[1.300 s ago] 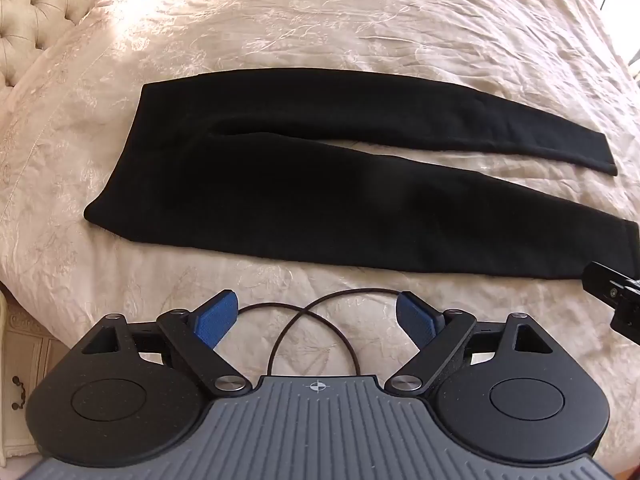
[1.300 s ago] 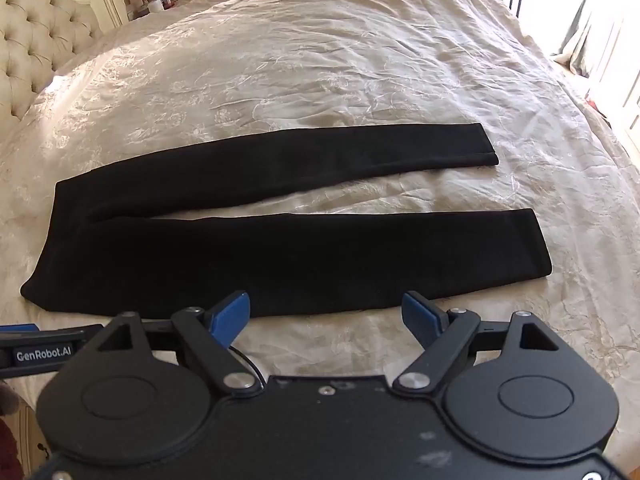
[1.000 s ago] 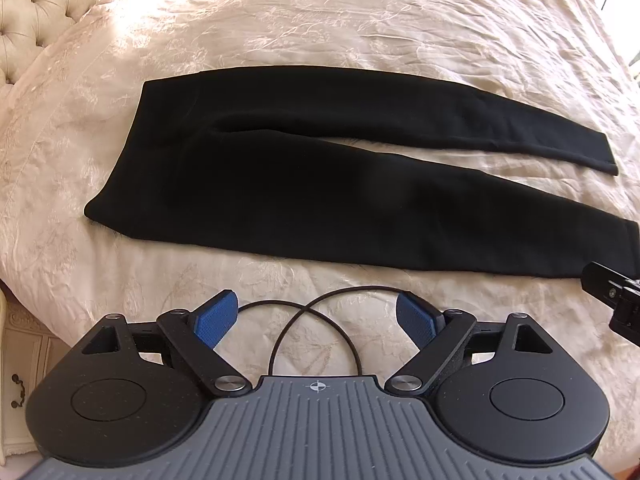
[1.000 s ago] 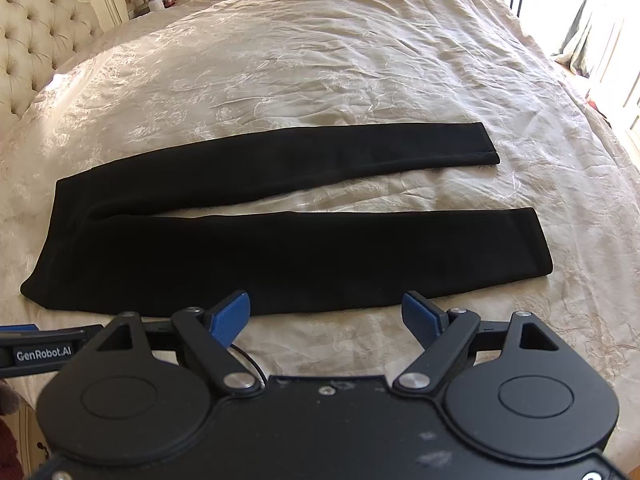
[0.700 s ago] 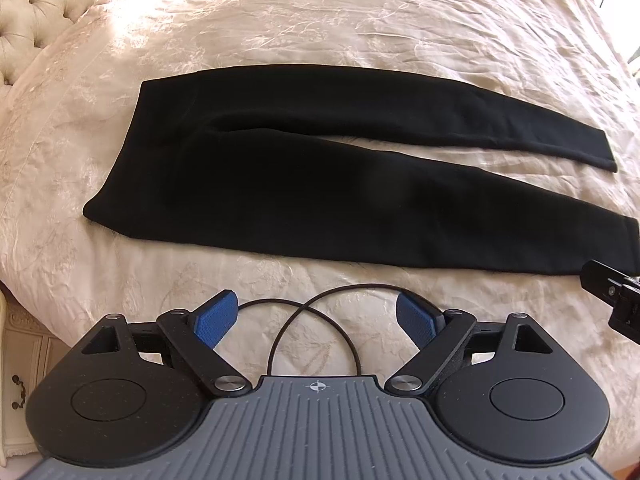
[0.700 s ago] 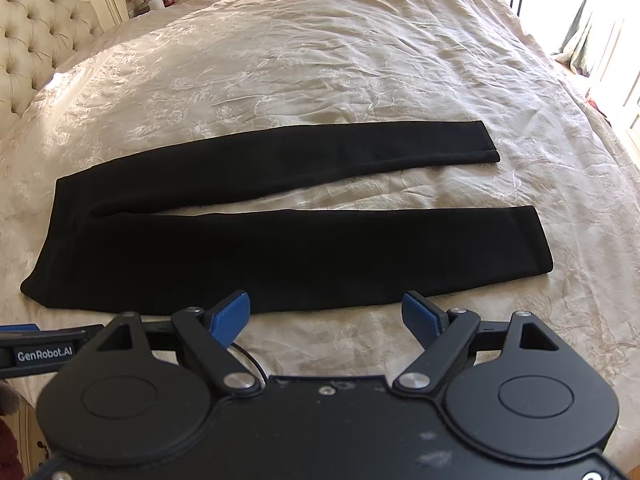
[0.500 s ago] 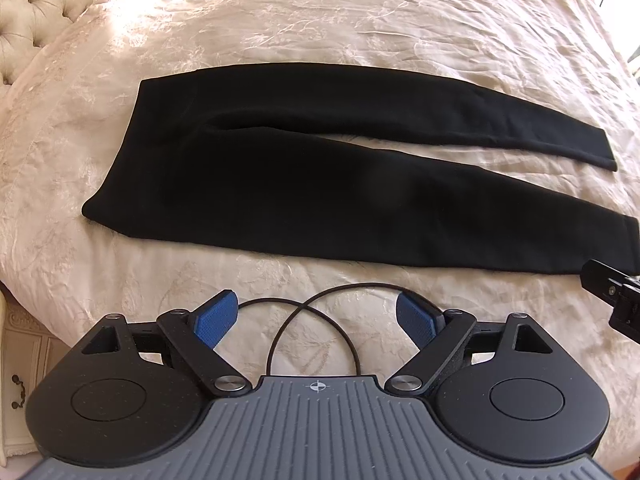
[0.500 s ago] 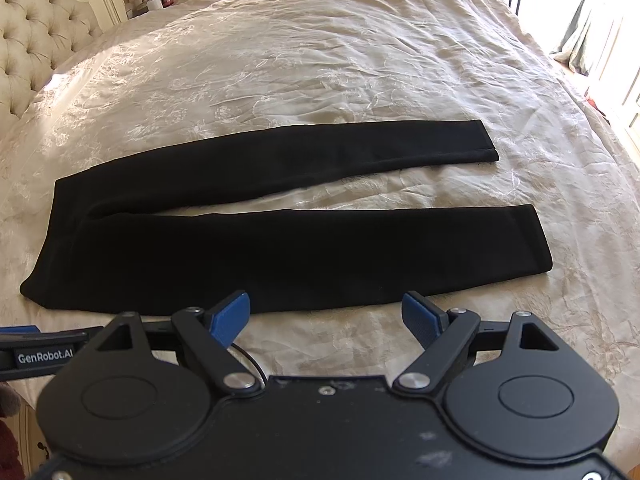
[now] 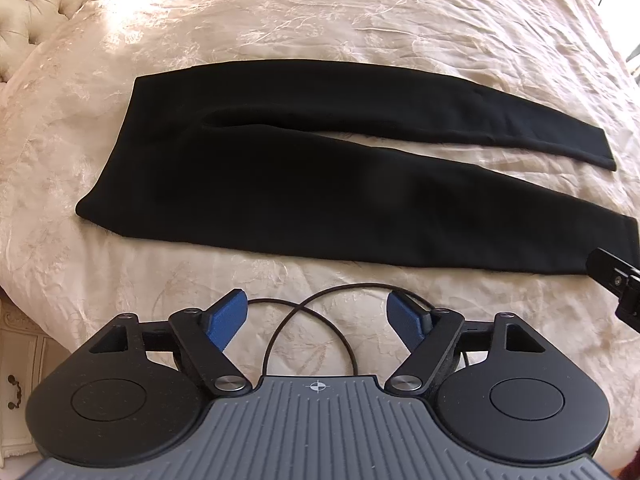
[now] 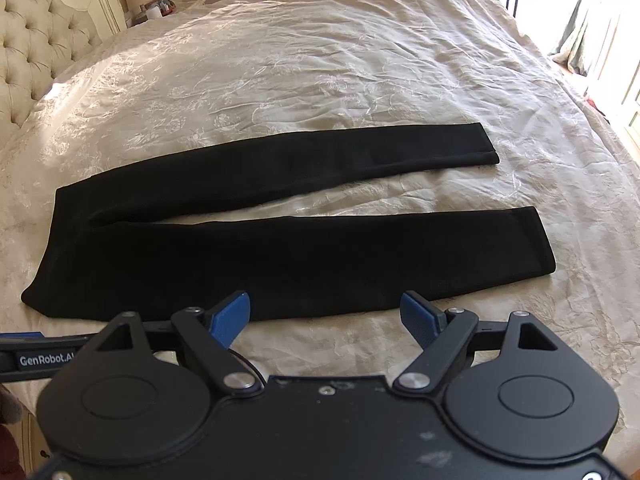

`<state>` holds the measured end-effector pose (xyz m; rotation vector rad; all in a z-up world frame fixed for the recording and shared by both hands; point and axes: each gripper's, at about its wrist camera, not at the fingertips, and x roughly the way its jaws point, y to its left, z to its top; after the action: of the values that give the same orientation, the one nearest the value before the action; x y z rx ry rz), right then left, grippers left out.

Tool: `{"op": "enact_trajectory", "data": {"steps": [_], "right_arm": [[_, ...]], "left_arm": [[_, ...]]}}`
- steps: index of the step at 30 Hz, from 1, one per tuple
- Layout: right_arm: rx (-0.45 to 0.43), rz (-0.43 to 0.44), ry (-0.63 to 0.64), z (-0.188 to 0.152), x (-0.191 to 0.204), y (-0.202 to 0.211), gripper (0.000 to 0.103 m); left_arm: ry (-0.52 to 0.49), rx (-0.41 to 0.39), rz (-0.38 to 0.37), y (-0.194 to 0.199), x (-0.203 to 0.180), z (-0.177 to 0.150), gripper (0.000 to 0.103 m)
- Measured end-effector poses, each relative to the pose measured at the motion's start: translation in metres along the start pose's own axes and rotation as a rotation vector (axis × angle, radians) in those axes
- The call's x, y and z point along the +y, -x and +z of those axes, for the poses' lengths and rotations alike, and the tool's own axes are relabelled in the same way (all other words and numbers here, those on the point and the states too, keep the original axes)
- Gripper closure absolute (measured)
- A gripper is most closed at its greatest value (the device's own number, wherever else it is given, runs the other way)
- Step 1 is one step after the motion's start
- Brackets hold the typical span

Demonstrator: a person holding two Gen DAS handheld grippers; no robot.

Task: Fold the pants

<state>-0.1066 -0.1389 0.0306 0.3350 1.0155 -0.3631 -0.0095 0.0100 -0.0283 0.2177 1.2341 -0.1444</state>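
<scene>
Headboard (image 10: 36, 52), tufted, at far left; bedside items beyond it too small to identify.

Pants (image 9: 280, 184), black, lie flat on the cream bedspread (image 9: 320, 28), unfolded. Waistband (image 9: 108, 168) toward the headboard side; both legs run rightward and fan apart, a wedge of bedspread showing between them. Near leg hem (image 10: 540, 244) and far leg hem (image 10: 488, 144) lie well apart at the right.

Left gripper (image 9: 318, 316): hovers over bare bedspread just short of the near edge of the pants, toward the waist half. Jaws are closing, nothing but a loose black cable between them; no cloth contact.

Right gripper (image 10: 326, 316): hovers at the near edge of the near leg, about mid-length. Jaws spread wide, nothing held.

Judged step: first fold, not begun; one leg to go over the other lengthwise.

Notes for doing it well:
- Left takes the near waistband corner, right takes the near hem; the current right position looks too central, so shift right first.
- Pinch both layers of the leg, not the bedspread; it is wrinkled and may catch.
- Lift both ends together, carry away across the gap, lay edge on edge.
- Risk: sagging middle leaves a crease; keep the fabric taut.
</scene>
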Motion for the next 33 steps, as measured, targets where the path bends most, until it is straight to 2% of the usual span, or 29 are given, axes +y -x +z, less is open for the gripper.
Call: {"op": "enact_trajectory", "data": {"steps": [4,7,12,14,16,22,24,30,33], "right_arm": [[-0.046,0.019,-0.031,-0.002,-0.005,-0.002,0.019],[-0.019,0.028,-0.078,-0.006,-0.016,-0.012,0.019],[-0.004,-0.066,-0.123,-0.017,-0.045,-0.035,0.02],[0.007,-0.11,-0.164,-0.019,-0.062,-0.045,0.021],[-0.021,-0.181,-0.194,-0.018,-0.086,-0.05,0.021],[-0.003,-0.214,-0.429,-0.016,-0.151,-0.076,0.022],[0.008,-0.234,-0.473,-0.015,-0.164,-0.082,0.022],[0.043,-0.217,-0.552,-0.008,-0.189,-0.113,0.023],[0.052,-0.178,-0.531,-0.004,-0.186,-0.121,0.024]], "left_arm": [[0.007,0.017,-0.01,-0.01,0.004,-0.002,0.038],[-0.007,0.026,0.004,-0.019,0.005,-0.005,0.046],[-0.031,0.054,0.018,-0.034,0.003,-0.012,0.062],[-0.035,0.062,0.016,-0.04,0.001,-0.014,0.062],[-0.045,0.07,0.021,-0.045,-0.003,-0.013,0.062],[-0.066,0.082,0.048,-0.058,-0.015,-0.008,0.062],[-0.066,0.088,0.055,-0.06,-0.018,-0.005,0.062],[-0.062,0.083,0.097,-0.063,-0.018,0.002,0.062],[-0.035,0.092,0.113,-0.065,-0.013,0.006,0.062]]}}
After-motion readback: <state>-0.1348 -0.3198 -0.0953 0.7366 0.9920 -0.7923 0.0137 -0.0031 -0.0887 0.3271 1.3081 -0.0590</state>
